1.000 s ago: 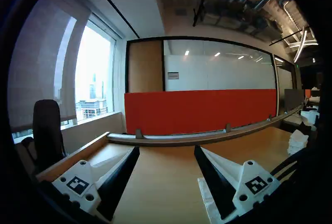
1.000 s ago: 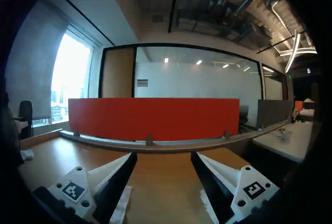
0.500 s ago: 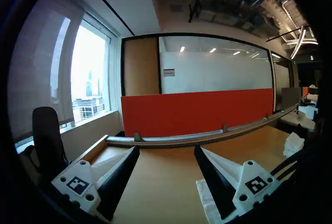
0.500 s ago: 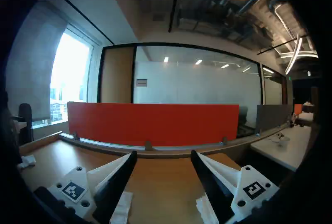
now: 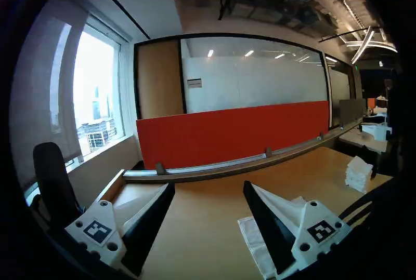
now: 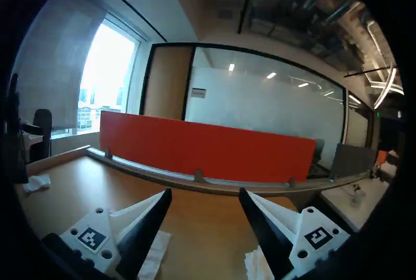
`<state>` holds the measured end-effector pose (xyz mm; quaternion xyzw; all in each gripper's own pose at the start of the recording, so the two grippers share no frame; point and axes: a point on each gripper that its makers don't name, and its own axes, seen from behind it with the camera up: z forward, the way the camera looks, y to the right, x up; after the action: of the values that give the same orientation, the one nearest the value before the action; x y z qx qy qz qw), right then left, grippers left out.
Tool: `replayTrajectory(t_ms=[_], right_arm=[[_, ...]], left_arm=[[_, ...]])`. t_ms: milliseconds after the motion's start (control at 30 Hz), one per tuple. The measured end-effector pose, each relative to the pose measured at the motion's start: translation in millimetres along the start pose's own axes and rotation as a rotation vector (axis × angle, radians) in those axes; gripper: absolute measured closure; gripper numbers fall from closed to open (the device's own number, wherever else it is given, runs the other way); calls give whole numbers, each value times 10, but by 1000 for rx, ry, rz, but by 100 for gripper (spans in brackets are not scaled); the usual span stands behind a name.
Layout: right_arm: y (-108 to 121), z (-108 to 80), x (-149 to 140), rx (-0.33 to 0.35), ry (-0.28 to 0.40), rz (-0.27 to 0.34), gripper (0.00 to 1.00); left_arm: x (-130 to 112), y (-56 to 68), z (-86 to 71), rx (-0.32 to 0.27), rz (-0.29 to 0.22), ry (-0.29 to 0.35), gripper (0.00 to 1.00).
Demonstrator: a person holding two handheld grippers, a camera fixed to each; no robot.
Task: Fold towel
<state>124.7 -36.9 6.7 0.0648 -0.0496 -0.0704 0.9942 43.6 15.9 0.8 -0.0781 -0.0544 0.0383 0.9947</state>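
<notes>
Gripping now: nothing; the left gripper [image 5: 208, 185] and right gripper [image 6: 204, 191] both have their jaws spread wide and empty.
Towel [image 5: 248, 230]: white, lying on the wooden desk [image 5: 208, 233], low under the grippers' fingers, mostly hidden.
Done: no fold can be made out on the parts in view.
Left: probably everything; pinch 2 corners, carry them across, press flat.
Nearby: a stack of folded towels [image 5: 359, 173], well apart near the desk's edge.
</notes>
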Motion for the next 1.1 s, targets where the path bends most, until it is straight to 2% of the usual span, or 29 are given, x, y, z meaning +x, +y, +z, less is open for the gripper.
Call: replayTrajectory(t_ms=[200,500,700,1100], right_arm=[[-101,-14,-51,71,-37,-35,0],[-340,-52,-195,218,-120,-87,0],[-422,-51,-256,270,-155,-109,0],[-604,-81,-451,385,-234,-130,0]], left_arm=[[-86,133,-14,-70,19,-42,2],[-281,355,-46,-186,26,-115,2],[-457,432,-39,-233,23,-172,2],[-650,655,-68,-330,53,-224,2]])
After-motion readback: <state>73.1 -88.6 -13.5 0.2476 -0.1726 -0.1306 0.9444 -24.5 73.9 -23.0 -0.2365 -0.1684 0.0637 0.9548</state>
